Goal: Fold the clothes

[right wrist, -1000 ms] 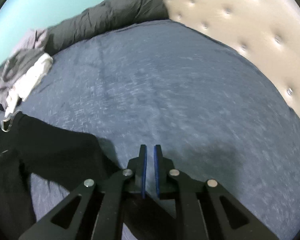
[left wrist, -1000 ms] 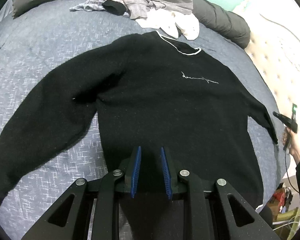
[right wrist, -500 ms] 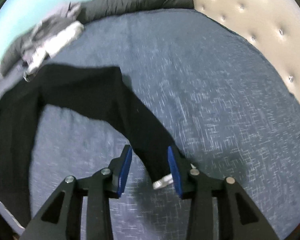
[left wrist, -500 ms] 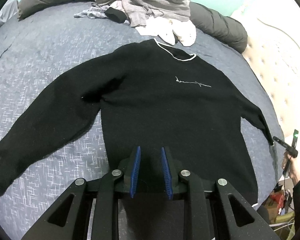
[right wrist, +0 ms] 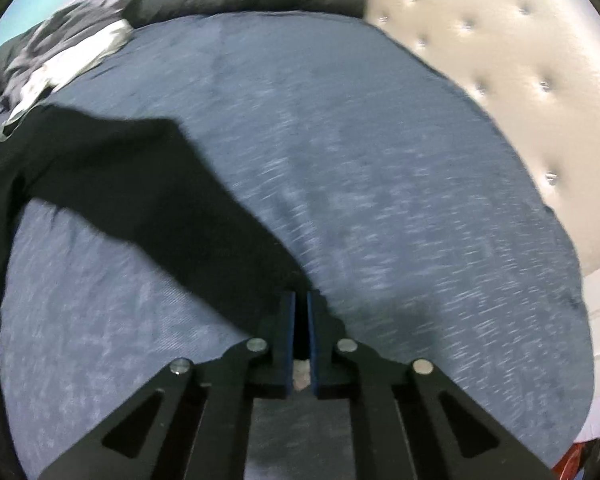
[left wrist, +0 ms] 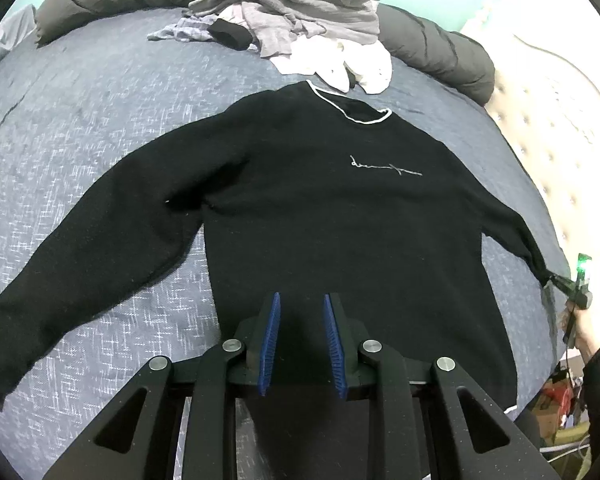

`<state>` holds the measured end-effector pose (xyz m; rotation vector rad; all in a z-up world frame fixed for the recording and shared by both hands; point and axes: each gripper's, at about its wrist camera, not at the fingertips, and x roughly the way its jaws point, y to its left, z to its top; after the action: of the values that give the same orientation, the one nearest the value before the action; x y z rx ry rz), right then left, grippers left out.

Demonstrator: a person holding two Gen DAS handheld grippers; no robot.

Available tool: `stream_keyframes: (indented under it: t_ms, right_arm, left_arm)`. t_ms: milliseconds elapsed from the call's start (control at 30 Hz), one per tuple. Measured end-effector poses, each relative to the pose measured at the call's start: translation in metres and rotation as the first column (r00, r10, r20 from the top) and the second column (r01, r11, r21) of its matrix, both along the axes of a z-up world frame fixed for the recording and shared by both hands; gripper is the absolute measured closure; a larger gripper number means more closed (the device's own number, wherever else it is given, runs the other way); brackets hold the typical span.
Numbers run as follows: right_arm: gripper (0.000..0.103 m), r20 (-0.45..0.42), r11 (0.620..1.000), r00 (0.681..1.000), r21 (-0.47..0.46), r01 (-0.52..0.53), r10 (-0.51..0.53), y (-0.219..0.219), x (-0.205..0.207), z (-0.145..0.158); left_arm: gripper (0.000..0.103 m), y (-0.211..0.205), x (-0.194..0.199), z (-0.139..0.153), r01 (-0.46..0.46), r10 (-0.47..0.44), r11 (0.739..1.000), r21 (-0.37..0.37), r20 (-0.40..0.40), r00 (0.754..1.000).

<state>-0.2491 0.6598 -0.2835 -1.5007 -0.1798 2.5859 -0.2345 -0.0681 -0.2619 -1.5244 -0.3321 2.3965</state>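
A black sweater (left wrist: 340, 220) with a white-trimmed neck lies flat and face up on the blue-grey bed cover (left wrist: 80, 120), both sleeves spread out. My left gripper (left wrist: 300, 300) hovers over the hem at the middle, its blue pads apart and pressing on nothing. In the right wrist view my right gripper (right wrist: 301, 296) is shut on the cuff of the right sleeve (right wrist: 160, 184), with a bit of white cuff edge showing between the pads. The left wrist view shows that gripper (left wrist: 556, 280) at the far right, pinching the sleeve end, with a hand behind it.
A heap of grey and white clothes (left wrist: 300, 12) lies beyond the sweater's neck. A rolled dark duvet (left wrist: 440, 52) runs along the far edge. A cream tufted headboard (right wrist: 480, 60) borders the bed on the right. Clutter shows on the floor at the lower right (left wrist: 556, 400).
My right gripper opened around the sleeve's cuff, then shut on it, and the sleeve now stretches out from its pads. The left gripper has stayed over the hem.
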Motion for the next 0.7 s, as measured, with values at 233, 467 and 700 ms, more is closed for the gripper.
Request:
stream_keyframes:
  t_ms: [233,467,700]
  right_arm:
    - [0.096,-0.070,0.978,0.975,-0.032,0.208,-0.209,0.046,-0.023,0.024]
    - [0.096,-0.131,0.957,0.964,-0.209,0.201,-0.231,0.062,-0.009,0.042]
    - [0.096,-0.056,0.966,0.988,-0.224,0.128,-0.144,0.040,0.003,0.014]
  left_arm:
    - [0.078,0.001,-0.001,-0.005,-0.003,0.003,1.000,-0.010,0.012,1.000]
    - [0.078,-0.012,-0.001,-0.005,-0.027,0.027,1.000,-0.007,0.013,1.000]
    - [0.078,-0.028,0.007,-0.001,-0.051,0.051,0.999,-0.006,0.013,0.999]
